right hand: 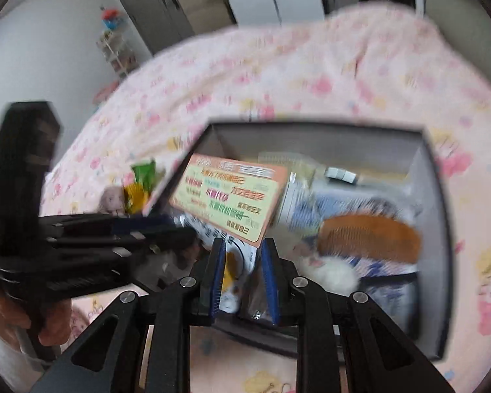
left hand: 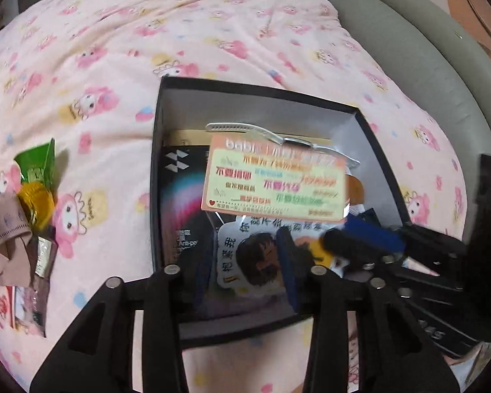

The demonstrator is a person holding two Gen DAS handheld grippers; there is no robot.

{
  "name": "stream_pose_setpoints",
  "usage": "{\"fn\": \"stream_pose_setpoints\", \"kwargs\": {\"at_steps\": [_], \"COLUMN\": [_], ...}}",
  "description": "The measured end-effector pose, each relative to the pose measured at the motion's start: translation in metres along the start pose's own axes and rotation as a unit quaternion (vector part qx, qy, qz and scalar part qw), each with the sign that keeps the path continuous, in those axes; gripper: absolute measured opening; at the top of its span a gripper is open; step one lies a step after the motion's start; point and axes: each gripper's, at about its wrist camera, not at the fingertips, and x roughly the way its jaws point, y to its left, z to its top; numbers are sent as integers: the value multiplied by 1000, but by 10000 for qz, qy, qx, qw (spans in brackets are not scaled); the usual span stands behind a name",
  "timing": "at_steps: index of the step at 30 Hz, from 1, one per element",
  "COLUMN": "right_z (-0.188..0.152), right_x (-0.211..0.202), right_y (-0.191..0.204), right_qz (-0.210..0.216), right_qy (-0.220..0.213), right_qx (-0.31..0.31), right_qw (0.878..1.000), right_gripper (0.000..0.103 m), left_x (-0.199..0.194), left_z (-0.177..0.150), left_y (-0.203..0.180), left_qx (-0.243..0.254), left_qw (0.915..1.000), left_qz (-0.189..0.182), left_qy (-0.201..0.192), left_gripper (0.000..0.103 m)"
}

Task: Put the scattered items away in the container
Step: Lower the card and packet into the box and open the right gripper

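Pink cartoon-print bedspread [left hand: 121, 65] bearing an open black box [left hand: 157, 150] holding an orange printed card [left hand: 275, 180], wooden comb [right hand: 370, 235] and white strap [left hand: 245, 128]; both grippers, left [left hand: 245, 268] and right [right hand: 242, 278], hover over it, fingers apart, pinching nothing; green packet [left hand: 37, 163], yellow lid [left hand: 37, 203] outside at left.

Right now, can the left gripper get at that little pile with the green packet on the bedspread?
Probably yes. The green packet lies in the open beside the black box, nothing between it and the left gripper, whose jaws hold nothing.
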Motion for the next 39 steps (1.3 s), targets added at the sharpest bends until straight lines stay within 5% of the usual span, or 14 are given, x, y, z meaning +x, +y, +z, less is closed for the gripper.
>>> {"fn": "stream_pose_setpoints", "kwargs": {"at_steps": [8, 13, 19, 25, 27, 31, 39], "right_z": [-3, 7, 4, 3, 7, 9, -7], "right_x": [11, 19, 34, 41, 28, 5, 12], "right_y": [-12, -13, -11, 9, 1, -20, -51], "right_qz": [-46, -678, -915, -540, -271, -577, -437], "right_qy": [-74, -86, 144, 366, 95, -455, -307], "right_qx": [219, 195, 36, -431, -159, 171, 581], "right_qw": [9997, 9975, 9957, 9969, 9995, 9972, 9969], "right_gripper": [19, 19, 19, 20, 20, 20, 20], "left_x": [6, -3, -5, -6, -4, 8, 66], "left_z": [-13, -12, -12, -12, -13, 4, 48], "left_y": [-2, 8, 6, 8, 8, -5, -23], "left_qx": [422, 43, 157, 144, 197, 356, 455], "left_qw": [9989, 9996, 9990, 9988, 9987, 9984, 9968], "left_qz": [225, 40, 100, -20, 0, -29, 637], "left_qy": [7, -259, -415, -471, -477, -440, 129], "left_gripper": [54, 52, 52, 52, 52, 52, 52]}}
